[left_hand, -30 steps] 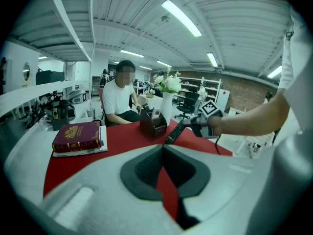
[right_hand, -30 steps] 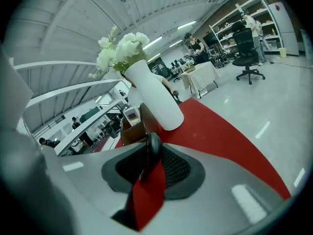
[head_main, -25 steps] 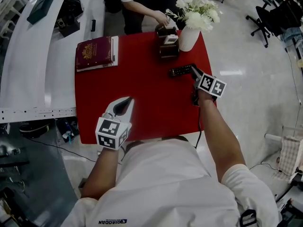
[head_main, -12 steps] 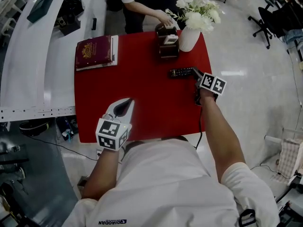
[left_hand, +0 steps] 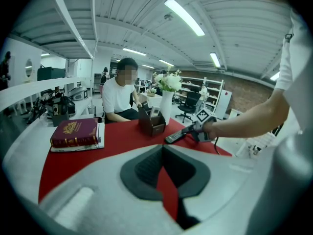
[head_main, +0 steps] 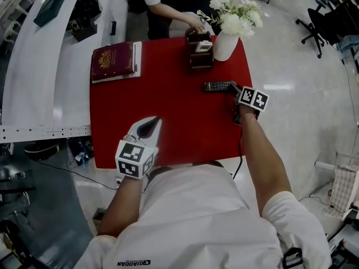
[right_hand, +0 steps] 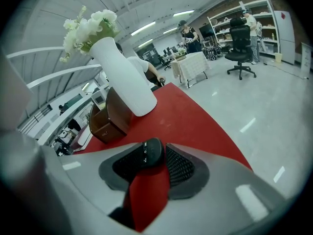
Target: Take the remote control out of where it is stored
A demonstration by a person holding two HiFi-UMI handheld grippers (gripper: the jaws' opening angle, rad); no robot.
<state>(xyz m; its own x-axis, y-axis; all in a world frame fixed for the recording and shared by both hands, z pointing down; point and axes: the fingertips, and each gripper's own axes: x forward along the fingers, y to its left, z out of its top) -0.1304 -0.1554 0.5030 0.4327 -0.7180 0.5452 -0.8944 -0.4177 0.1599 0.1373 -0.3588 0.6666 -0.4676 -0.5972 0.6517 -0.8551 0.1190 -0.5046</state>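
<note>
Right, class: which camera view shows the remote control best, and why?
The head view: the remote control lies nearly whole on the red table, seen from above. The left gripper view shows it small and distant, at a low angle. The right gripper view catches only its rounded end.

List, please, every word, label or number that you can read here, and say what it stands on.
"QIAODAN": on the white shirt, at the bottom of the head view.
Red book: gold cover lettering, too small to read.
Wooden holder: small label, too blurred to read.
Remote control: button marks, too small to read.
</note>
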